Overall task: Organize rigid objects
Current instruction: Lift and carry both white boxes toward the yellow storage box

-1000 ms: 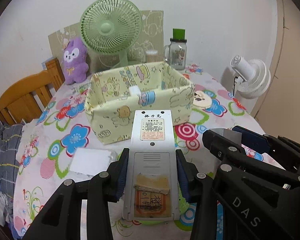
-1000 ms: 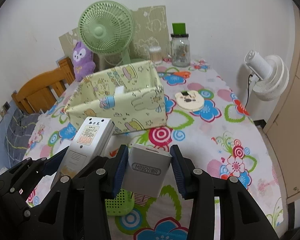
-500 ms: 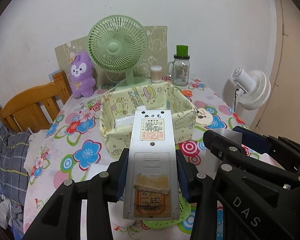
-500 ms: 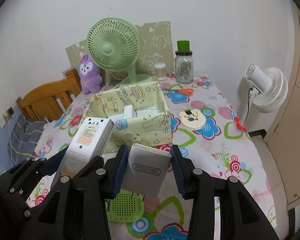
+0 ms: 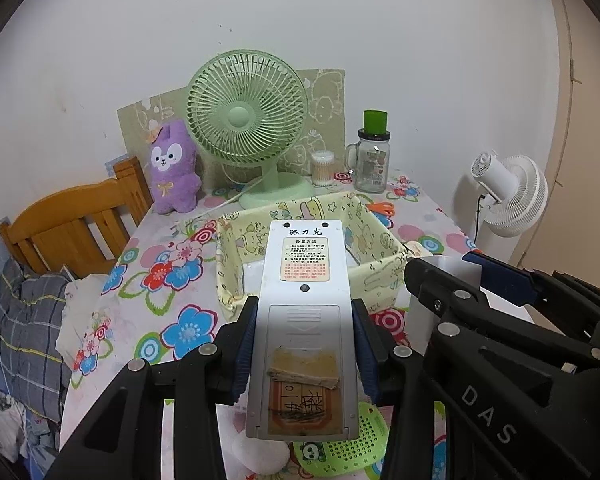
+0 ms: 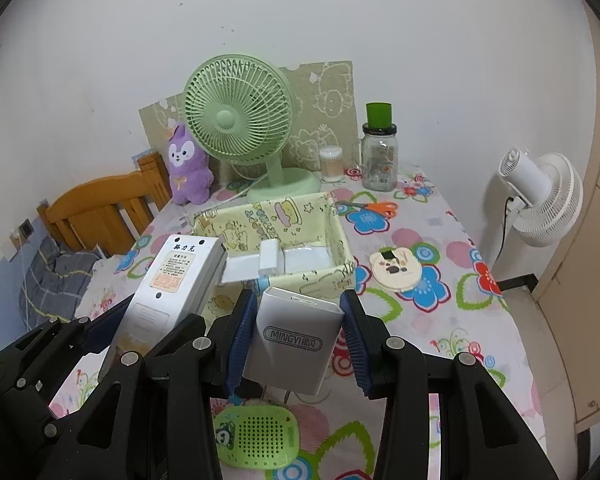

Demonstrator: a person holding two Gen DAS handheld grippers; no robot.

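Note:
My left gripper [image 5: 305, 344] is shut on a long white remote control [image 5: 305, 304], back side up with a label and taped battery cover. The remote control [image 6: 168, 280] also shows at the left of the right wrist view. My right gripper [image 6: 296, 340] is shut on a white charger block [image 6: 294, 344] marked MINGYI. Both are held above the flowered tablecloth, in front of a pale yellow fabric box [image 6: 296, 216] that holds a few white items [image 6: 270, 258]. In the left wrist view the fabric box [image 5: 380, 248] lies just beyond the remote's tip.
A green perforated disc [image 6: 256, 436] lies on the tablecloth below the grippers. Behind the box stand a green desk fan [image 5: 248, 120], a purple plush [image 5: 174, 168], a swab jar [image 5: 323, 168] and a glass jar with green lid [image 5: 373, 160]. Orange scissors [image 6: 374, 207], a round coaster [image 6: 396, 266], a wooden chair [image 5: 72, 220] and a white floor fan [image 6: 544, 196] surround it.
Both grippers have risen with the remote and the charger still held. The box, fan and table now sit lower and farther in both views, and the inside of the box shows.

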